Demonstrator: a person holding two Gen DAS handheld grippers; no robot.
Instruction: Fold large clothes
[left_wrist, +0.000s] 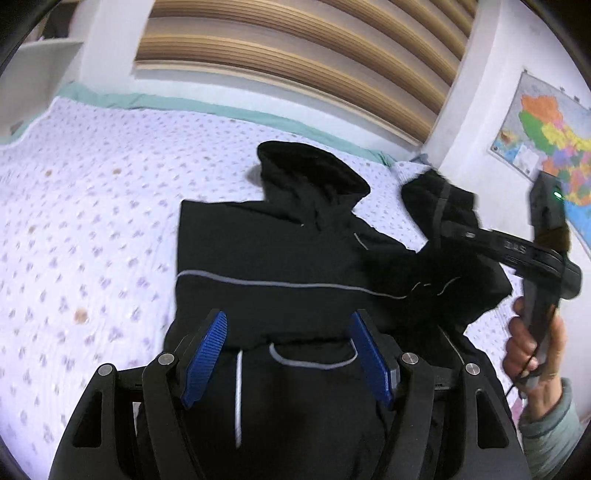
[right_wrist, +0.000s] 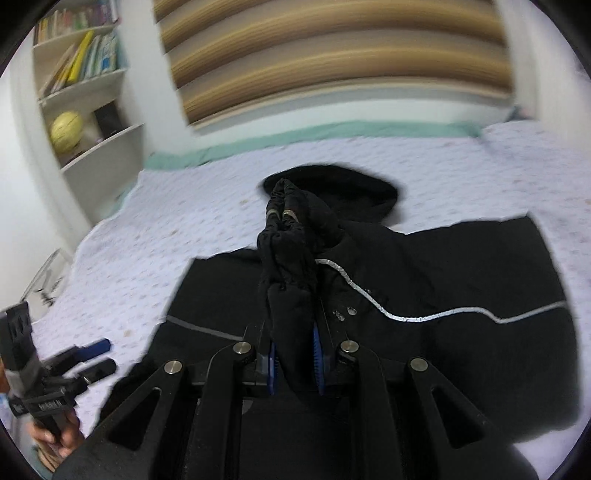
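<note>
A black hooded jacket (left_wrist: 280, 251) with thin grey reflective piping lies on the bed, hood toward the headboard; it also shows in the right wrist view (right_wrist: 443, 280). My left gripper (left_wrist: 290, 354) is open and empty, hovering over the jacket's near part. My right gripper (right_wrist: 295, 363) is shut on a bunched black sleeve (right_wrist: 291, 273), lifted above the jacket body. In the left wrist view the right gripper (left_wrist: 439, 206) holds that sleeve up at the jacket's right side. The left gripper (right_wrist: 98, 356) appears at the lower left of the right wrist view.
The bed (left_wrist: 92, 206) has a white quilt with small purple flowers and a green edge. A slatted wooden headboard (left_wrist: 295, 48) stands behind. A map (left_wrist: 546, 140) hangs on the right wall. A white bookshelf (right_wrist: 85, 92) with books and a yellow ball stands left.
</note>
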